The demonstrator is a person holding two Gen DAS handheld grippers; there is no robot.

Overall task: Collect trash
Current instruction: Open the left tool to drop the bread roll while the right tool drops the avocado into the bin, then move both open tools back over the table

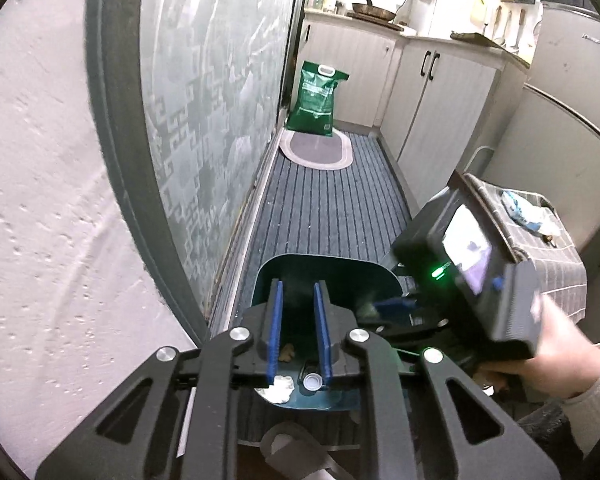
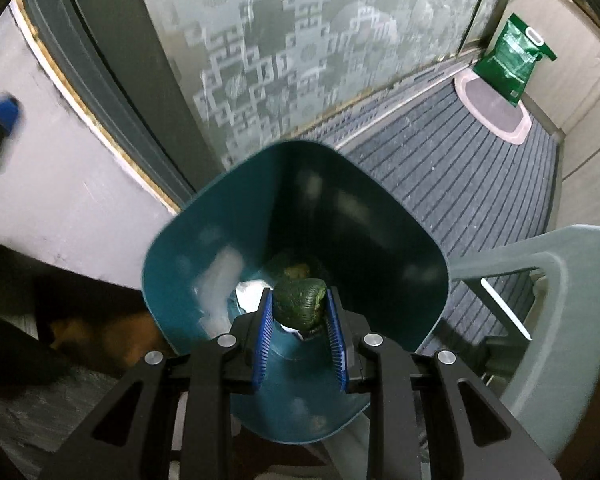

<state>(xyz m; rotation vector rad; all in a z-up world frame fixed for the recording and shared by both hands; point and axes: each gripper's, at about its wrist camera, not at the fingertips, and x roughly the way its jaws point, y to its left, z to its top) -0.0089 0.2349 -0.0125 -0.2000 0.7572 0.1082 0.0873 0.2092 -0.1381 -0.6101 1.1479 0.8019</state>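
Inside teal bin (image 2: 400, 280): paper (image 2: 252, 290); right gripper (image 2: 299, 300) clamps green wad (image 2: 299, 300).

We see the teal bin (image 2: 220, 216) upright on the striped mat, mouth open, near the mat's edge along the frosted door. On its floor: crumpled white paper (image 1: 278, 388), white bottle cap (image 1: 312, 381), small brown scrap (image 1: 287, 353). Dark green lumpy wad (image 2: 299, 304) sits over the bin's mouth, clamped between blue pads (material unclear).
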